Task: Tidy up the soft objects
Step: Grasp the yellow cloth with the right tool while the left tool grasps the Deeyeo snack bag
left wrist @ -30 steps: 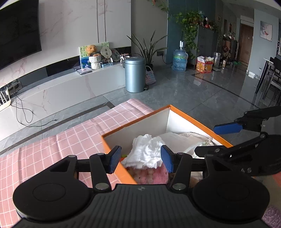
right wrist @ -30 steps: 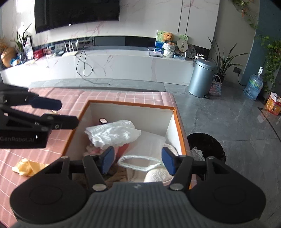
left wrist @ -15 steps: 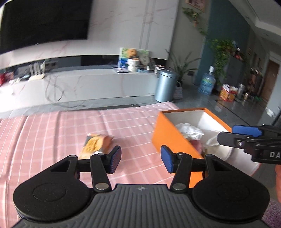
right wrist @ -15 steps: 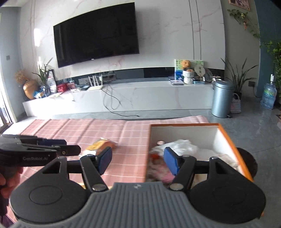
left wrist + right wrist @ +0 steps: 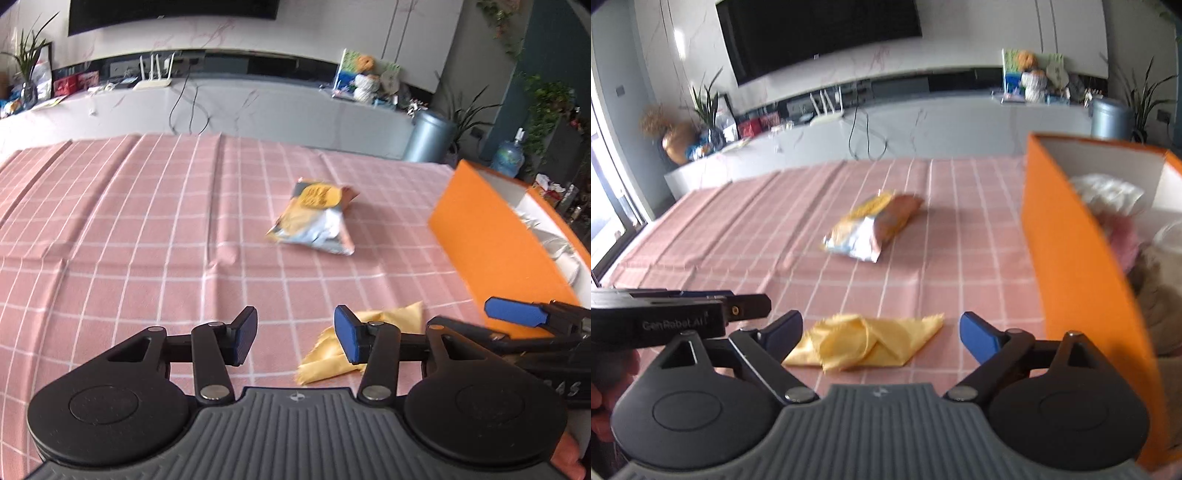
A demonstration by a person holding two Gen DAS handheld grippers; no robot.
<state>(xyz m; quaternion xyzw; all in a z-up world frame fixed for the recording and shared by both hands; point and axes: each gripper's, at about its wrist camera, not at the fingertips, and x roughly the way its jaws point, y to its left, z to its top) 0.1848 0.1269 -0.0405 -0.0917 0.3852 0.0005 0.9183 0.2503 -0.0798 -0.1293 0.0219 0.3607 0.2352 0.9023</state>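
Note:
A folded yellow cloth (image 5: 864,345) lies on the pink checked tablecloth, right between the open jaws of my right gripper (image 5: 881,332). In the left wrist view the cloth (image 5: 332,350) lies just right of my open, empty left gripper (image 5: 293,338). A yellow and silver snack bag (image 5: 314,223) lies farther off mid-table; it also shows in the right wrist view (image 5: 871,227). The orange box (image 5: 1075,254) stands to the right, holding white and pink soft things (image 5: 1108,192). The box also shows in the left wrist view (image 5: 491,247).
The pink checked tablecloth (image 5: 129,229) covers the table. Beyond its far edge stand a long white TV bench (image 5: 258,107), a grey bin (image 5: 428,136) and a water bottle (image 5: 511,157). The right gripper's arm (image 5: 535,325) reaches in beside the box.
Both grippers have swung left and away from over the orange box, down toward the tablecloth. The yellow cloth now lies between the right gripper's jaws. Both stay open.

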